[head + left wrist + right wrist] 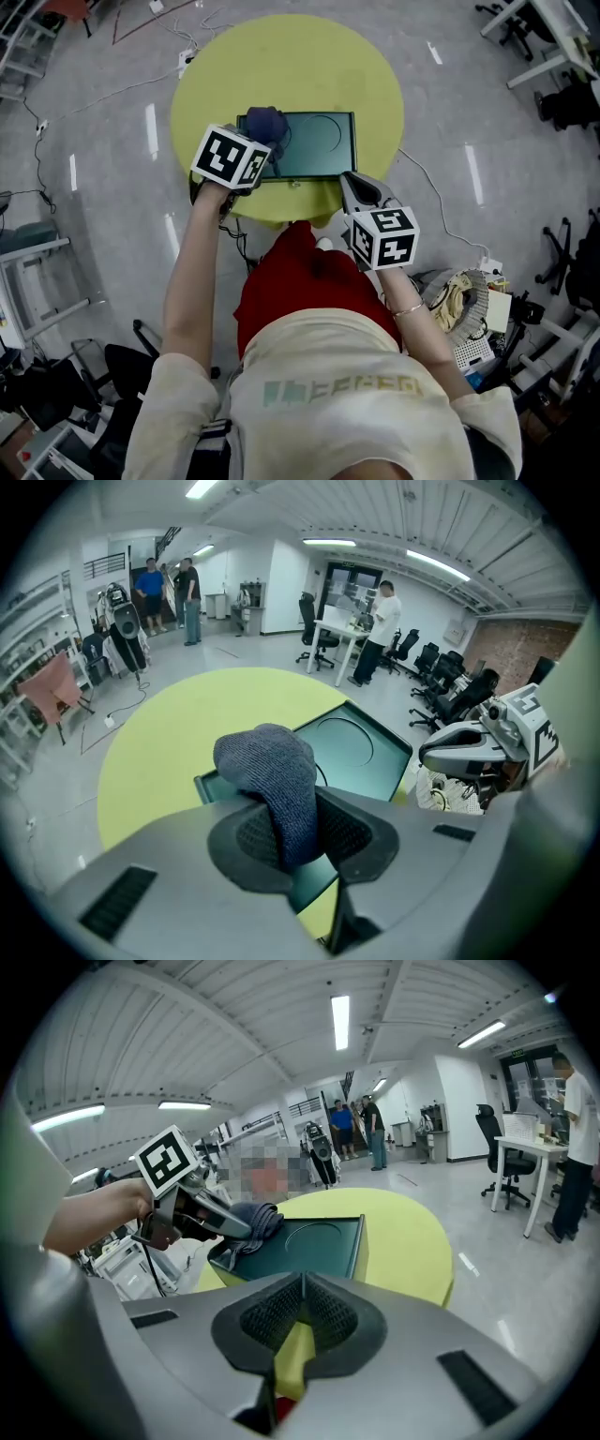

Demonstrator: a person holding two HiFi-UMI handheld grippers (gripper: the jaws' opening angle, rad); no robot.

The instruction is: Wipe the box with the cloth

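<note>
A flat dark green box (309, 142) with a round groove in its lid lies on the round yellow table (366, 75). My left gripper (265, 141) is shut on a dark blue knitted cloth (266, 123) and holds it over the box's left end. In the left gripper view the cloth (277, 785) bulges up between the jaws above the box (352, 752). My right gripper (354, 187) is shut and empty, just off the box's near right corner. From the right gripper view the box (305, 1246) and the cloth (255, 1218) sit ahead to the left.
Cables trail on the grey floor around the table (394, 1232). Office chairs (567, 103) and desks stand at the right, a bag and clutter (464, 300) near my right side. Several people (173, 588) stand far off in the room.
</note>
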